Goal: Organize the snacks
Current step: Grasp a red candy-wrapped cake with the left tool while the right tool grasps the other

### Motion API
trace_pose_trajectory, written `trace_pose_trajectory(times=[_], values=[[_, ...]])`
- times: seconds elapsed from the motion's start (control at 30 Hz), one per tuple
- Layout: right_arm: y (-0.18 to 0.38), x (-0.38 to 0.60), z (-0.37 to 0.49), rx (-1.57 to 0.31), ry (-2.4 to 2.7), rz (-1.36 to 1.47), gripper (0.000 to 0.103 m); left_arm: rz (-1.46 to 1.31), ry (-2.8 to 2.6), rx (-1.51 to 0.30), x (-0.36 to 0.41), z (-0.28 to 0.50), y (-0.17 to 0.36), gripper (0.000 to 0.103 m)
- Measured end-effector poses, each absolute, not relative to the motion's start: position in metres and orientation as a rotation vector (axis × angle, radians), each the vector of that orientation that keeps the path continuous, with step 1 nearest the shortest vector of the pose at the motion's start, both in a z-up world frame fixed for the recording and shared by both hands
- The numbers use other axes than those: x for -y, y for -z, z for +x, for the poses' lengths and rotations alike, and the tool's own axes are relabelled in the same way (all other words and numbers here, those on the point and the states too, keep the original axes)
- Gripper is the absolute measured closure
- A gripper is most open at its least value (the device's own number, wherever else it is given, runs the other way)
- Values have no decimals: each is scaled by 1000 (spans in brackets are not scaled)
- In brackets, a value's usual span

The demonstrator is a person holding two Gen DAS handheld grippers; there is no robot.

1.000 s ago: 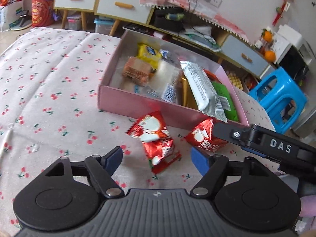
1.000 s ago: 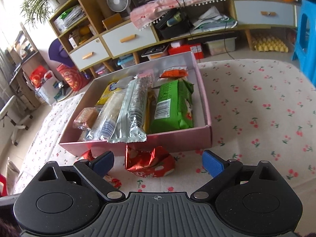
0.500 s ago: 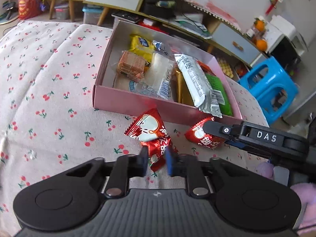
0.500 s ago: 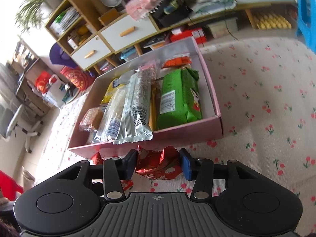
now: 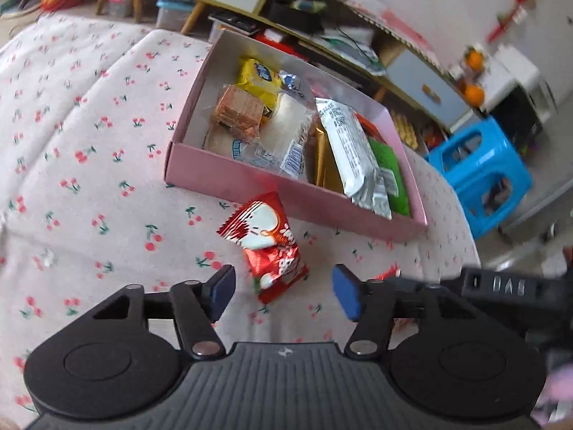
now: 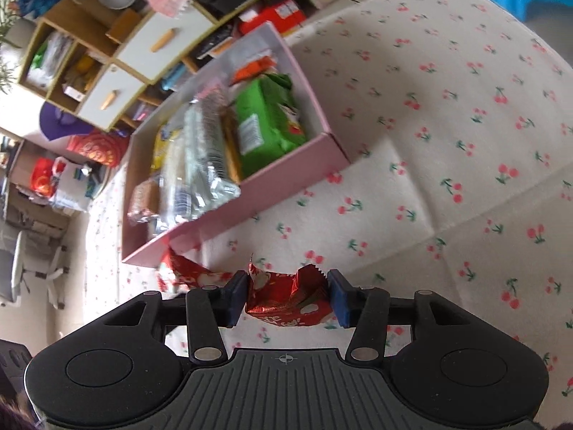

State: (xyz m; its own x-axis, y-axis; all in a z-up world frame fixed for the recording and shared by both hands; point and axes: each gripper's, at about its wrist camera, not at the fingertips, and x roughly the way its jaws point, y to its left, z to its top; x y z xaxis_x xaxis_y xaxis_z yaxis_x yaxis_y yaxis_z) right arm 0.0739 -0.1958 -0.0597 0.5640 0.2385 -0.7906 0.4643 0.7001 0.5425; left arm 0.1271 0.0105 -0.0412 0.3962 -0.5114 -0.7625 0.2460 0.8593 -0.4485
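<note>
A pink box (image 5: 229,175) holding several wrapped snacks stands on the cherry-print cloth (image 5: 71,150). In front of it lies a red snack packet (image 5: 266,247). My left gripper (image 5: 283,286) straddles its near end with jaws opening, and the pads do not touch it. In the right wrist view my right gripper (image 6: 287,294) has a second red packet (image 6: 286,304) between its blue pads, which press on both ends though the jaws are opening slightly. The box (image 6: 286,165) sits up and left of it, with the first red packet (image 6: 186,272) at its near corner.
A blue plastic stool (image 5: 480,179) stands past the cloth's right edge. Low cabinets with white drawers (image 6: 143,50) and floor clutter line the back. The right tool's black body (image 5: 501,286) lies just right of my left fingers. Bare cloth spreads to the left (image 5: 53,215).
The left jaws closed on the red packet half a second ago and have spread apart again. The right jaws closed from wide onto their packet, and that gripper has rolled, so the box appears tilted.
</note>
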Motion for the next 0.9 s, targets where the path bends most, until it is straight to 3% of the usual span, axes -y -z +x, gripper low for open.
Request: trace_pose_trajectory(times=[0.07, 0.2, 0.23, 0.33, 0.5, 0.7, 0.9], values=[[63, 199, 74, -996, 170, 825, 47, -325, 454, -1069, -9, 130, 46, 48], [64, 203, 73, -987, 165, 849, 40, -343, 397, -1063, -6, 133, 46, 66], [64, 204, 72, -986, 166, 848, 40, -336, 388, -1064, -5, 133, 44, 76], [63, 203, 74, -989, 164, 839, 39, -313, 396, -1087, -5, 135, 42, 83], [62, 205, 76, -979, 169, 818, 39, -234, 405, -1143, -12, 137, 30, 86], [58, 204, 81, -948, 152, 706, 39, -221, 435, -1235, -38, 140, 21, 97], [69, 203, 83, -924, 114, 722, 37, -226, 449, -1230, -57, 139, 16, 97]])
